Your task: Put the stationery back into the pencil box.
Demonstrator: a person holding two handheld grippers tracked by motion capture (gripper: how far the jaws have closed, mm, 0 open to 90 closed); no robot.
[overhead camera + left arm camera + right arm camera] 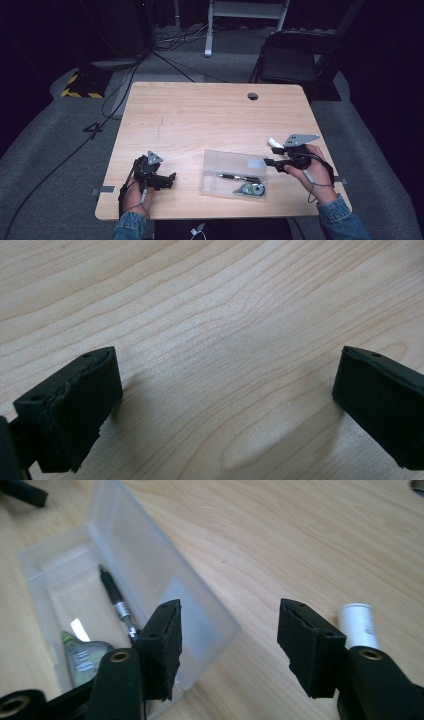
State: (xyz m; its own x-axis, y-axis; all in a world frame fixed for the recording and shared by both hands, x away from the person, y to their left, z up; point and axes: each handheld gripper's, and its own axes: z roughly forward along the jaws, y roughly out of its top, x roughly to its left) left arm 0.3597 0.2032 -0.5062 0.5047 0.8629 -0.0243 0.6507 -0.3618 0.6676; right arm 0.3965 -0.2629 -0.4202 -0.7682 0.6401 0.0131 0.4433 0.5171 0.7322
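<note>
Box: a clear plastic box (233, 173) lay on the near middle part of the wooden table (200, 110), between the two grippers.
Box contents: a black pen (239, 177) lay inside, and nearer to the person a small green and grey item (250, 189), like a tape dispenser; what it was exactly could not be told.
Left gripper: the left gripper (170, 180) rested low on the table near the front left edge, held by the left hand (136, 196), well apart from the box.
Left gripper state: in the left gripper view its jaws stood wide apart over bare wood, with nothing between them.
Right gripper: the right gripper (268, 161) was held by the right hand (315, 177) at the right end of the box, its tips near the box's far right corner.
Right gripper state: in the right gripper view the jaws were well apart and held nothing; one jaw was above the corner of the box (150, 580), the other over the table.
White cylinder: a small white cylinder (358, 625) lay on the table just beside the right gripper, outside the box.
Farther: a dark round hole (253, 96) was near the far edge of the table; behind the table a black folding chair (295, 55) stood on the grey floor (45, 135), where cables (120, 90) ran.
</note>
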